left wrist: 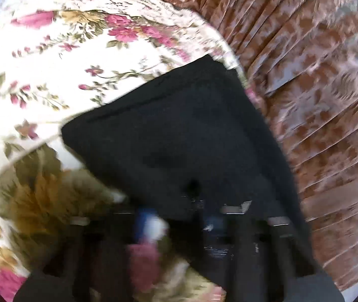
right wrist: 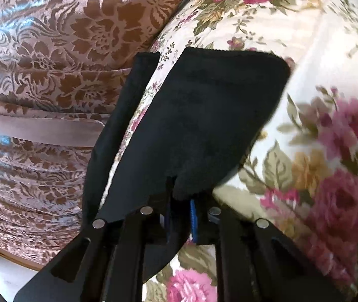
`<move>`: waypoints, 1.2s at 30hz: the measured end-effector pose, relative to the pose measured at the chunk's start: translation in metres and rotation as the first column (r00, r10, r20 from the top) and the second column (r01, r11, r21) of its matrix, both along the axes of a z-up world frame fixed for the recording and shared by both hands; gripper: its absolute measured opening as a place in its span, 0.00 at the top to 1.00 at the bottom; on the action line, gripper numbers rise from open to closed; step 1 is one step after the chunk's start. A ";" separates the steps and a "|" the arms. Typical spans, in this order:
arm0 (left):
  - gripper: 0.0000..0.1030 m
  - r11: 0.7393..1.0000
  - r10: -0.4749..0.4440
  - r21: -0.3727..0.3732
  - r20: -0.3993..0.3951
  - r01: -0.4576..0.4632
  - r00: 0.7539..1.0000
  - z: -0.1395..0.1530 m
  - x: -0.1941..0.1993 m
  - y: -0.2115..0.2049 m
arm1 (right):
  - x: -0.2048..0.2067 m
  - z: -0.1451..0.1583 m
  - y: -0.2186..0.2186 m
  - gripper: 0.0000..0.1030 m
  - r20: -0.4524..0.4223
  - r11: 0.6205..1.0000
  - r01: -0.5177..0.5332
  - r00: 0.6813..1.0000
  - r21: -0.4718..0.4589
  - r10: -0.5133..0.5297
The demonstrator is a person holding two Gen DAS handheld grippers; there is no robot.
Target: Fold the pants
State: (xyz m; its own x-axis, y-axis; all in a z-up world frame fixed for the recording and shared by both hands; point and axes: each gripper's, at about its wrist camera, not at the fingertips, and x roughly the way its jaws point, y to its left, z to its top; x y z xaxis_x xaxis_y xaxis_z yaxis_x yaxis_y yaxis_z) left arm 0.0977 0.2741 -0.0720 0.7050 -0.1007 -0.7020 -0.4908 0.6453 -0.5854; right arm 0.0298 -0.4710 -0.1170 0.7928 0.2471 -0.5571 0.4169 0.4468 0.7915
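Black pants (right wrist: 204, 115), soft knit, flat slab with squared corners, over cream floral bedspread (right wrist: 330, 75). Glossy brown damask curtain (right wrist: 65, 37), pleated, beside bed. Right gripper (right wrist: 181, 209) clamped on pants edge. Left gripper (left wrist: 194, 201) pinched on pants (left wrist: 179, 130) too, blurred, tilted down.

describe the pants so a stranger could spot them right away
Find the cream floral bedspread beside the brown damask fabric. The pants are the black cloth lying on the flowers, the only plain, dark, unpatterned thing there.
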 end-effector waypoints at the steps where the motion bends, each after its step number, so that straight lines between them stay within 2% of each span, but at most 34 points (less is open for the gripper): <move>1: 0.90 1.000 -0.002 -0.008 0.007 0.002 1.000 -0.002 -0.003 0.004 | 0.000 0.002 -0.001 0.93 0.001 1.000 -0.008 1.000 -0.018 0.008; 2: 0.93 1.000 0.000 -0.029 0.026 0.001 1.000 -0.003 -0.009 0.009 | -0.001 0.005 -0.002 0.93 0.004 0.999 -0.010 1.000 -0.033 0.010; 4: 0.94 0.998 -0.008 -0.062 0.074 0.013 0.997 0.000 -0.021 0.017 | -0.008 0.012 -0.005 0.93 0.025 0.998 0.003 1.000 -0.062 -0.002; 7: 0.94 0.998 -0.053 -0.035 0.114 0.057 0.992 0.016 -0.036 0.019 | -0.018 0.023 -0.007 0.94 0.058 0.997 0.013 0.998 -0.078 -0.008; 13: 0.95 0.992 -0.096 -0.057 0.208 0.110 0.973 0.052 -0.070 0.017 | -0.043 0.058 -0.008 0.94 0.111 0.986 0.028 0.994 -0.164 -0.010; 18: 0.95 0.990 -0.119 -0.048 0.232 0.134 0.965 0.066 -0.096 0.017 | -0.070 0.073 -0.011 0.94 0.124 0.978 0.022 0.992 -0.209 0.004; 22: 0.95 0.990 -0.128 -0.029 0.206 0.136 0.970 0.055 -0.122 0.014 | -0.093 0.062 -0.013 0.94 0.092 0.978 0.023 0.996 -0.207 -0.004; 25: 0.95 0.991 -0.117 -0.048 0.165 0.127 0.979 0.033 -0.133 0.012 | -0.104 0.041 -0.014 0.94 0.046 0.982 0.025 0.999 -0.190 -0.017; 27: 0.95 0.991 -0.105 -0.063 0.134 0.114 0.985 0.017 -0.137 0.012 | -0.107 0.024 -0.016 0.94 0.024 0.989 0.037 0.999 -0.146 -0.034; 31: 0.95 0.993 -0.096 -0.062 0.107 0.103 0.990 -0.008 -0.136 0.008 | -0.108 0.013 -0.021 0.93 0.038 0.993 0.047 0.998 -0.105 -0.043; 35: 0.92 0.993 -0.112 -0.031 0.125 0.117 0.986 -0.006 -0.133 0.007 | -0.102 0.016 -0.033 0.74 0.047 0.994 0.068 0.997 -0.089 -0.064; 36: 0.91 0.992 -0.116 -0.026 0.127 0.121 0.985 -0.006 -0.132 0.008 | -0.100 0.016 -0.037 0.73 0.045 0.993 0.079 0.996 -0.086 -0.076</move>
